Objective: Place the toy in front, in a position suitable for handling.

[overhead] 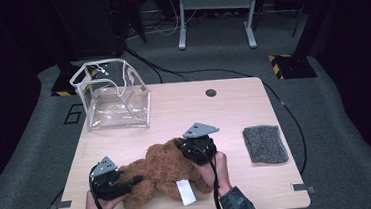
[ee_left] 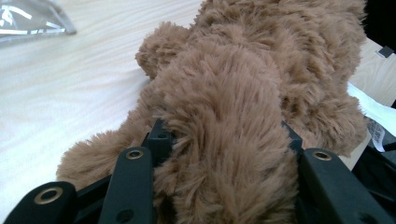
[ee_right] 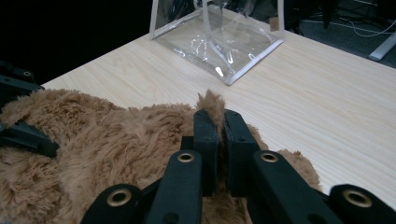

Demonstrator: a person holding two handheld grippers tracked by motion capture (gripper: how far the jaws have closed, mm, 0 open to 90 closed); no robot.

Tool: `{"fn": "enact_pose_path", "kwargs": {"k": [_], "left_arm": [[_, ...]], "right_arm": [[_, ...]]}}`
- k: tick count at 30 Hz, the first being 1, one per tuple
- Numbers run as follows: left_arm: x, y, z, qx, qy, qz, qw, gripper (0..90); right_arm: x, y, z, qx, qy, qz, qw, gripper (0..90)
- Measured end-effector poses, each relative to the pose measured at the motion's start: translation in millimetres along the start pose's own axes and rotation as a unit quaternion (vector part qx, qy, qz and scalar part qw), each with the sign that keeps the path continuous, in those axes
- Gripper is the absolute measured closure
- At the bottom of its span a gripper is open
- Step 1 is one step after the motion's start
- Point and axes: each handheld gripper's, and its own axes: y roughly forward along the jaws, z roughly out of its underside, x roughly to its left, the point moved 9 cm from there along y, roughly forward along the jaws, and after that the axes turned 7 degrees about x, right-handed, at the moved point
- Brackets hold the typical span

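High view looks down; claw views sit close, sharing the teddy bear (overhead: pixel 159 174).

Thick brown fur of the plush bear (ee_left: pixel 224 140) hides the left gripper (ee_left: pixel 224 135) jaws' inner faces; the bear's far end is cut off beyond them.

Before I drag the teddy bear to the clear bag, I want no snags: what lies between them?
Bare wooden table between teddy bear and clear bag, seen in the high view.
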Motion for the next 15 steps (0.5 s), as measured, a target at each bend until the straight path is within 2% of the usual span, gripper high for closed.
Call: {"fn": "enact_pose_path", "kwargs": {"k": [1,6,7,9,15], "left_arm": [[-0.3,0.9,-3.6,0.003,0.004,0.004,1.0000,55.5],[0.3,6.6,-19.8,-0.001,0.017,0.010,0.9998,55.4],[0.7,9.5,-27.1,0.000,0.023,0.013,0.9996,55.4],[0.7,10.6,-29.6,0.000,0.026,0.014,0.9996,55.4],[2.0,19.5,-51.0,-0.004,0.037,0.017,0.9992,55.5]], "right_arm": [[-1.2,-2.1,-0.5,0.000,0.007,0.001,1.0000,85.9],[-11.8,-11.6,-5.1,-0.007,0.009,0.013,0.9999,86.0],[-16.5,-15.7,-6.9,-0.010,0.012,0.017,0.9997,86.0],[-20.2,-18.9,-7.8,-0.011,0.018,0.023,0.9995,86.0],[-32.7,-26.1,-12.9,-0.015,0.021,0.037,0.9990,85.9]]}}
